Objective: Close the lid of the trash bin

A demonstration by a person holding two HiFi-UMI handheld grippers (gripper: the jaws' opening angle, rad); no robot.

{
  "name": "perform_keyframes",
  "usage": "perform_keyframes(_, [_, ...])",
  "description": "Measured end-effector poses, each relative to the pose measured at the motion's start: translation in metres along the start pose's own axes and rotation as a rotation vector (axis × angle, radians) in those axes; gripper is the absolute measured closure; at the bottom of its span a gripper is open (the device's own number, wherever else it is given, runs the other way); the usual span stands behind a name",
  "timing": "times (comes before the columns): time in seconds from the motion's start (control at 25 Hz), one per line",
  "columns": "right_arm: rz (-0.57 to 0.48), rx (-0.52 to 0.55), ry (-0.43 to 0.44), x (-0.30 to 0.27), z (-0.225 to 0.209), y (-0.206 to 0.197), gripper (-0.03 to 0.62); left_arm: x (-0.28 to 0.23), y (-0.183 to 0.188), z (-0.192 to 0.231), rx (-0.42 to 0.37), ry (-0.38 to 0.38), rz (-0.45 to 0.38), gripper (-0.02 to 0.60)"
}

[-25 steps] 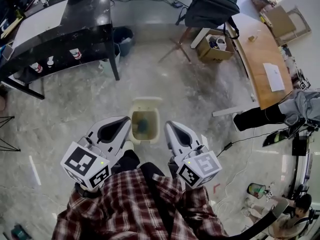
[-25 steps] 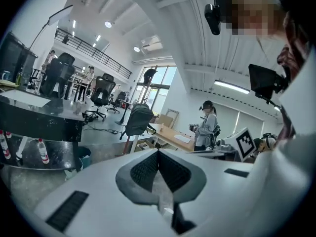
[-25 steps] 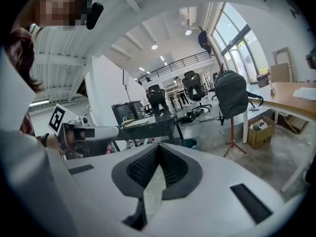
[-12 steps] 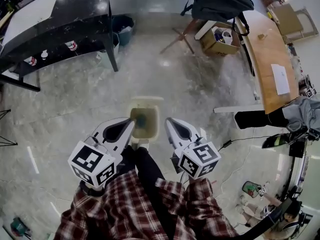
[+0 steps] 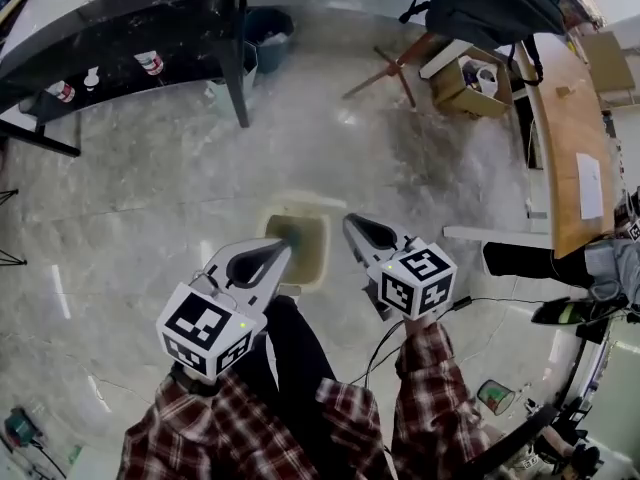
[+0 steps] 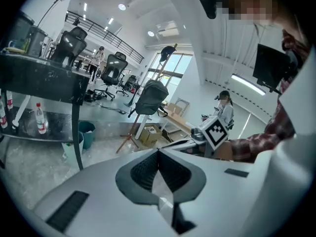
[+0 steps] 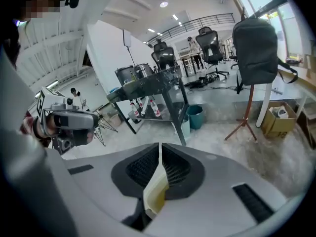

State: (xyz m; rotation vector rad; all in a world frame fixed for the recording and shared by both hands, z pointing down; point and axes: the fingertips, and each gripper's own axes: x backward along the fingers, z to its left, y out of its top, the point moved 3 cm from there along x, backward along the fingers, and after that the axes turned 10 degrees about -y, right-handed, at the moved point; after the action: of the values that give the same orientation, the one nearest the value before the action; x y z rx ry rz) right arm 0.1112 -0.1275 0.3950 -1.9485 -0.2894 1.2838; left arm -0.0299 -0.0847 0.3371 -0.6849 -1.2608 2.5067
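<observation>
A beige trash bin (image 5: pixel 312 264) stands open on the floor just in front of my feet, its mouth dark with something teal inside. Its pale lid (image 5: pixel 300 204) stands up at the far side. My left gripper (image 5: pixel 287 244) is shut, its tip over the bin's near-left rim. To the right of the bin my right gripper (image 5: pixel 350 220) is shut too, with nothing held. In the right gripper view a strip of the beige bin (image 7: pixel 156 191) shows below the closed jaws. Neither gripper visibly touches the lid.
A black table (image 5: pixel 130 13) with bottles (image 5: pixel 150 63) under it stands at the far left, a teal bucket (image 5: pixel 268 23) beside it. A backpack on a stand (image 5: pixel 500 8), a cardboard box (image 5: pixel 470 83) and a wooden desk (image 5: pixel 575 118) lie far right. A cable (image 5: pixel 480 303) crosses the floor.
I have come closer to the bin. Both shut grippers moved forward; the left tip now reaches over the bin's rim and the right one lies alongside it.
</observation>
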Motion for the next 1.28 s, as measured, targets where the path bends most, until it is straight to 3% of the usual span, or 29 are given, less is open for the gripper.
perform_keyframes(0.32, [0.112,0.075,0.095,-0.076,-0.038,-0.03,0.553,-0.041,-0.065,0.04,0.079,-0.012,0.084,0.571])
perform_keyframes(0.4, [0.147,0.109,0.141,-0.091,-0.037,-0.034,0.519,-0.047,-0.074,0.05,0.081,-0.013,0.097,0.571])
perform_keyframes(0.68, [0.233,0.098,0.246,-0.123,-0.055,-0.049,0.516,-0.075,-0.092,0.071,0.103,-0.02,0.103,0.571])
perform_keyframes(1.0, [0.316,0.014,0.348,-0.125,-0.053,-0.064,0.516,-0.086,-0.104,0.072,0.128,-0.04,0.099,0.571])
perform_keyframes(1.28, [0.435,0.037,0.43,-0.105,-0.023,-0.099,0.516,-0.08,-0.12,0.072,0.143,-0.039,0.147,0.571])
